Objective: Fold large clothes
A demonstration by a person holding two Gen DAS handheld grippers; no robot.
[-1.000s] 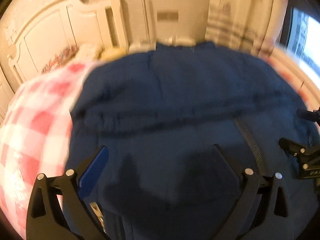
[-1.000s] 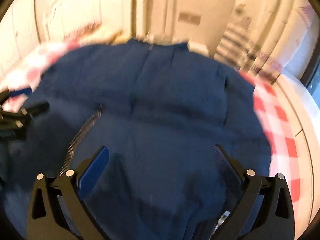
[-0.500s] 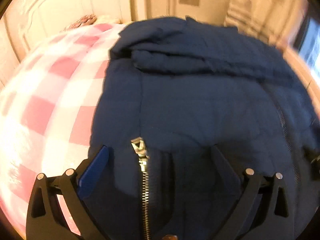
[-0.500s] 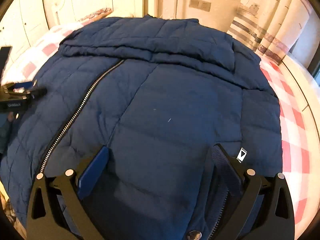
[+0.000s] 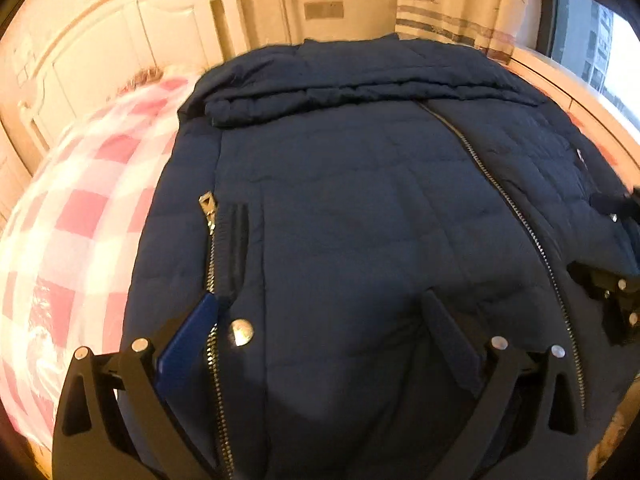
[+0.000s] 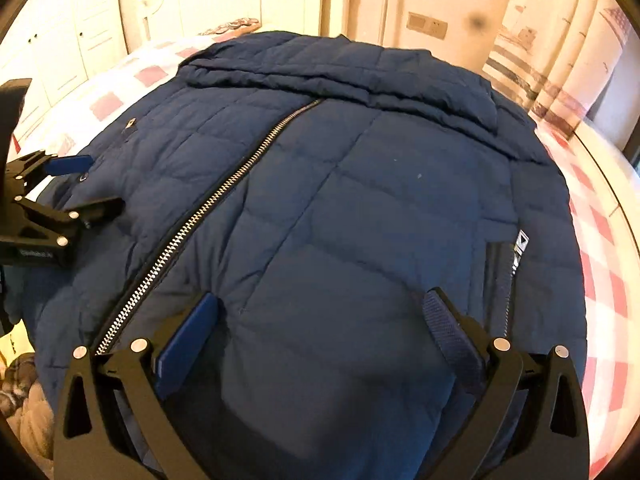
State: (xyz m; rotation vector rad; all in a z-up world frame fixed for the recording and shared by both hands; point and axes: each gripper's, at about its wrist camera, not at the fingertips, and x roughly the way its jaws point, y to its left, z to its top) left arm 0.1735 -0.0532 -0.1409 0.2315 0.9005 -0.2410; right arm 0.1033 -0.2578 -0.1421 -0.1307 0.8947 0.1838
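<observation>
Jaws on both your left gripper (image 5: 320, 320) and right gripper (image 6: 320, 316) gape wide, gripping nothing. They hover over the quilted navy zip-front jacket (image 6: 340, 200) spread across the pink-checked bed (image 5: 80, 208).

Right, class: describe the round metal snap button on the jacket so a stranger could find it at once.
Start with the navy quilted jacket spread on the pink-checked bedspread. In the left wrist view, follow its side pocket zip downward. Beside it sits the snap button, the only round, shiny disc among long toothed zips.

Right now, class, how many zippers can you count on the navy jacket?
3. The main front zipper runs diagonally down the centre of the navy quilted jacket; one pocket zipper is near the left gripper, another near the right. More may be hidden.
</observation>
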